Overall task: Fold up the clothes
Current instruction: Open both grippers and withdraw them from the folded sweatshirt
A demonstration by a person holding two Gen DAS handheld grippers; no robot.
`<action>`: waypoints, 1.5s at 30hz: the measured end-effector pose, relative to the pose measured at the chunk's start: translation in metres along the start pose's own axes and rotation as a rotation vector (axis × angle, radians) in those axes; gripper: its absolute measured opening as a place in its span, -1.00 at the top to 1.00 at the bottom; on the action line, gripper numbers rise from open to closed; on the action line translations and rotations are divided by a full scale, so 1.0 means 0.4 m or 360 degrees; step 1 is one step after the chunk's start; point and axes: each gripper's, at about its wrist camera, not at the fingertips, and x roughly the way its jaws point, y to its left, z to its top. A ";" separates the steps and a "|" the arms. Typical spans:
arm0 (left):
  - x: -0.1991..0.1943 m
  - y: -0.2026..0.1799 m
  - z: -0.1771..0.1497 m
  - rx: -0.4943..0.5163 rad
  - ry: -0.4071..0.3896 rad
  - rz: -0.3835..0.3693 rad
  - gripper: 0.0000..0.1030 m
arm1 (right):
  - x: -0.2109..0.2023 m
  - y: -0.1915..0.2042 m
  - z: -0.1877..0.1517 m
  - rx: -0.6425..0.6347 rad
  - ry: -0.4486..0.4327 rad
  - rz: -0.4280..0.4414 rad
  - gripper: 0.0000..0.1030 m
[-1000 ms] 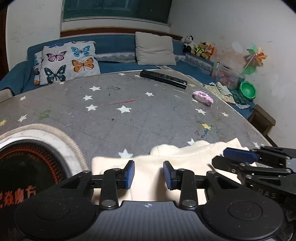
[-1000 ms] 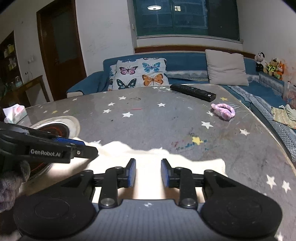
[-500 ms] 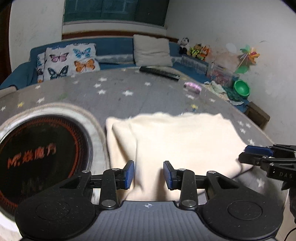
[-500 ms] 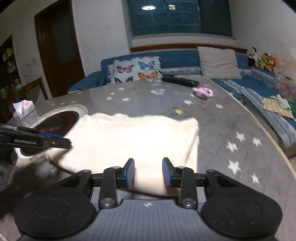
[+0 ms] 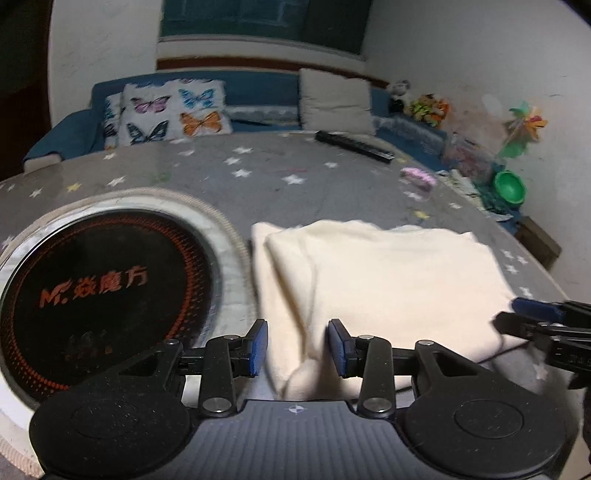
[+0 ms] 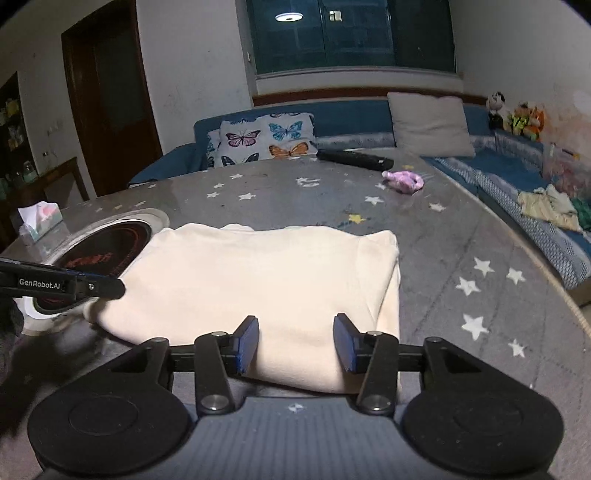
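Now the right gripper (image 6: 295, 341), just opening, and the left gripper (image 5: 297, 349) stand apart around the folded cream fleece garment (image 6: 266, 280), so a careless withdrawal could drag its near edge open.

Dim indoor light, ceiling lamp (image 6: 289, 16) reflected; motion blur, fisheye-warped edges

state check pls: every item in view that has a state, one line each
cream garment: folded, flat on the table, near edge between both grippers' jaws
left gripper: open, pads clear of the cloth
right gripper: open, jaws just widened, cloth between them
induction hob: bare, no glow
remote: lying flat
pink scrunchie: loose on the table
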 end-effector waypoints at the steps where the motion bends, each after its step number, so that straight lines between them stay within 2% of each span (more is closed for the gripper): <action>1: -0.001 0.006 0.002 -0.0026 0.0004 -0.0014 0.23 | -0.004 0.003 0.003 -0.0004 -0.0006 0.0005 0.11; 5: -0.020 -0.003 0.020 -0.0017 -0.0062 -0.0035 0.23 | -0.015 0.014 0.014 -0.0021 -0.0026 0.0023 0.05; 13: 0.043 0.007 0.039 -0.0017 0.0010 0.0065 0.20 | 0.010 0.020 0.014 -0.0022 0.0003 0.0025 0.02; 16: 0.020 0.007 0.035 -0.0011 -0.0011 0.0068 0.21 | -0.003 0.028 0.020 -0.0037 -0.0015 0.0026 -0.03; 18: 0.002 0.004 0.029 -0.0002 -0.0022 0.0061 0.06 | -0.011 0.040 0.022 -0.0049 -0.0024 0.0039 -0.11; 20: -0.014 -0.001 0.022 0.0011 -0.0030 0.0063 -0.12 | -0.019 0.053 0.020 -0.0059 -0.0034 0.0044 -0.35; 23: -0.039 -0.008 0.010 0.0025 -0.0048 0.0064 -0.34 | -0.032 0.073 0.012 -0.0069 -0.0048 0.0037 -0.55; 27: -0.073 -0.015 -0.010 0.0050 -0.0078 0.0058 -0.61 | -0.046 0.092 -0.004 -0.0049 -0.0058 0.0036 -0.64; 29: -0.090 -0.022 -0.024 0.0075 -0.0096 0.0056 -0.73 | -0.053 0.102 -0.012 -0.0039 -0.0067 0.0026 -0.77; 35: -0.137 -0.028 -0.061 0.0116 -0.0151 0.0042 -1.00 | -0.083 0.135 -0.032 -0.0052 -0.0113 -0.0030 -1.00; 39: -0.158 -0.026 -0.084 0.0131 -0.0170 0.0036 -1.00 | -0.098 0.146 -0.044 -0.0043 -0.0122 -0.0064 -1.00; 45: -0.179 -0.022 -0.126 0.0140 -0.0145 0.0088 -1.00 | -0.112 0.163 -0.070 -0.0022 -0.0103 -0.0095 -1.00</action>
